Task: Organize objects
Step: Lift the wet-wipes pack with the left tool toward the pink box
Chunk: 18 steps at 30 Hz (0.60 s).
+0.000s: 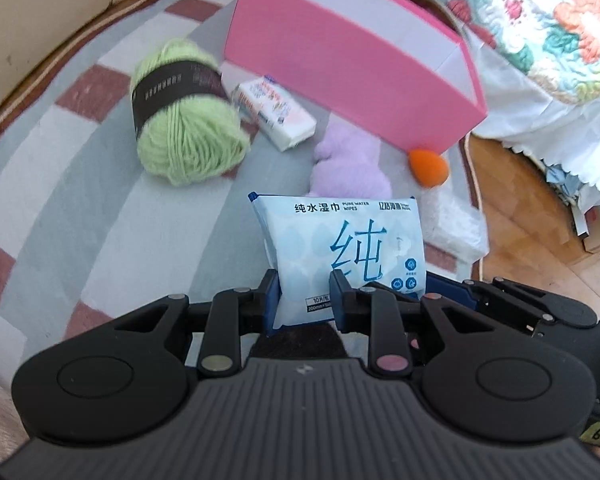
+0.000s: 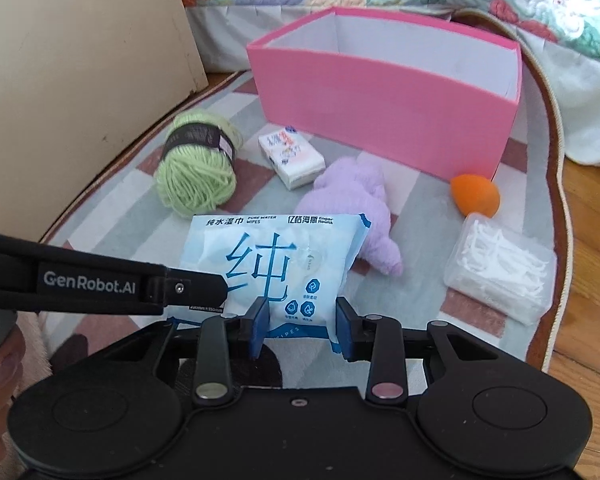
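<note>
In the left wrist view, the left gripper (image 1: 305, 296) has its blue fingers (image 1: 271, 300) clenched on the glossy pale-blue plastic pack of wet wipes (image 1: 340, 248), held upright above the checked woven rug (image 1: 60, 168); a fuzzy green yarn ball (image 1: 184, 120) lies at ten o'clock and a smooth pink rectangular cardboard box (image 1: 340, 64) at twelve. In the right wrist view, the right gripper (image 2: 302, 326) likewise pinches the pack's lower edge, with a soft lilac plush toy (image 2: 356, 200) at one o'clock and a clear ribbed plastic box of floss picks (image 2: 500, 272) at three.

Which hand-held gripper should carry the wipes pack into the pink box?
Either: both clamp the wipes pack. Probably the right hand-held gripper, since from its view the pink box sits straight ahead with its opening visible; the left hand-held gripper holds the other edge.
</note>
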Tool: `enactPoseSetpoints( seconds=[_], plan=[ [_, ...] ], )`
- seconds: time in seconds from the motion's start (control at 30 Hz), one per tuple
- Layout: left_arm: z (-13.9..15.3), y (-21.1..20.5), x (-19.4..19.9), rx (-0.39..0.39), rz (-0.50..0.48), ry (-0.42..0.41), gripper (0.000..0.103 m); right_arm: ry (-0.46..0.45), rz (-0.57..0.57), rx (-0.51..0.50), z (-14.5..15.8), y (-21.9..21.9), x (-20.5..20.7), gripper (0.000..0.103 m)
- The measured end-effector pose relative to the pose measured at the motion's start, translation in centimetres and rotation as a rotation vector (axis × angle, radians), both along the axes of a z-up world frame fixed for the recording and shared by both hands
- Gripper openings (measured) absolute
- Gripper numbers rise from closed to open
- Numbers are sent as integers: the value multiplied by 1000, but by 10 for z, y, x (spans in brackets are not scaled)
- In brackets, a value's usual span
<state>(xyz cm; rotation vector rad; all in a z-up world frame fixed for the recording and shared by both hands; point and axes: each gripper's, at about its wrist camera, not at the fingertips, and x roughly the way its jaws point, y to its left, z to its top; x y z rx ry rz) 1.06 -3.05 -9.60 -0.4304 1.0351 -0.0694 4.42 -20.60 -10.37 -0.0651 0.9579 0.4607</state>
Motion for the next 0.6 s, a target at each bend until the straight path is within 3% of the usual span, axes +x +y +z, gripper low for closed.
enactPoseSetpoints(
  seconds=[0.6],
  plan=[
    [68,18,13,-36,-27,-127,26,-87,10,-1,69,8,2,41]
  ],
)
